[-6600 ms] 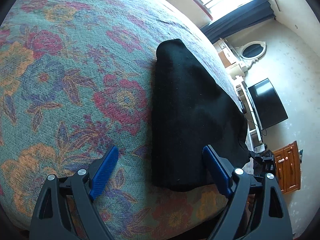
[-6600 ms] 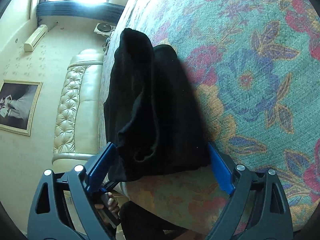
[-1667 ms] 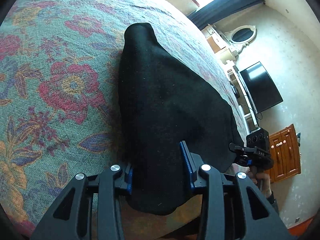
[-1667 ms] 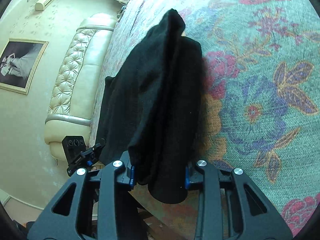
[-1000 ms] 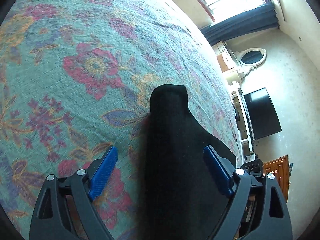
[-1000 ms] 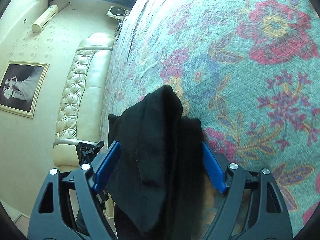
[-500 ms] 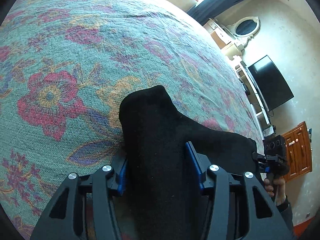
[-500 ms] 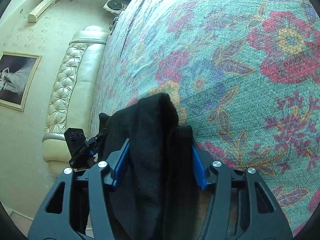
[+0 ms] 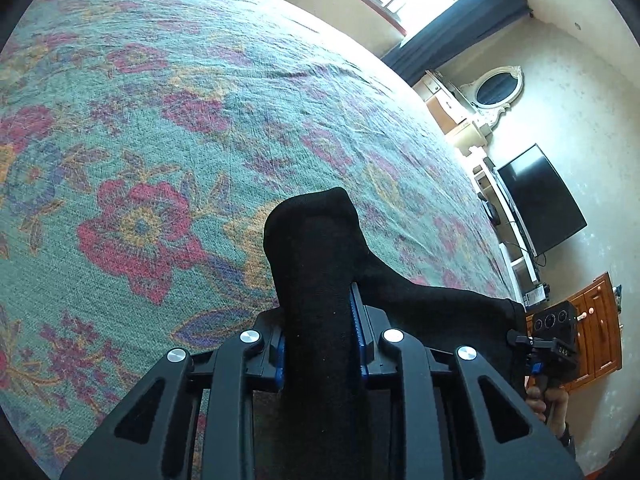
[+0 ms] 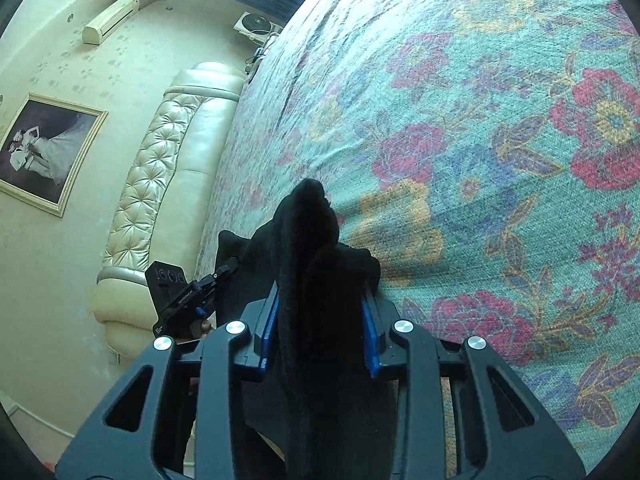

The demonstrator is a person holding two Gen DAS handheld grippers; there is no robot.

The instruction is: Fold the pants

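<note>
Left wrist view is showing the black pants (image 9: 320,264) bunching into a thick ridge over the floral bedspread (image 9: 160,128), with the left tool (image 9: 320,344) clamping it. Right tool (image 10: 320,332) is likewise pinching the fabric, tighter than half a second ago.

Pants (image 9: 320,320) — lower part cut off
</note>
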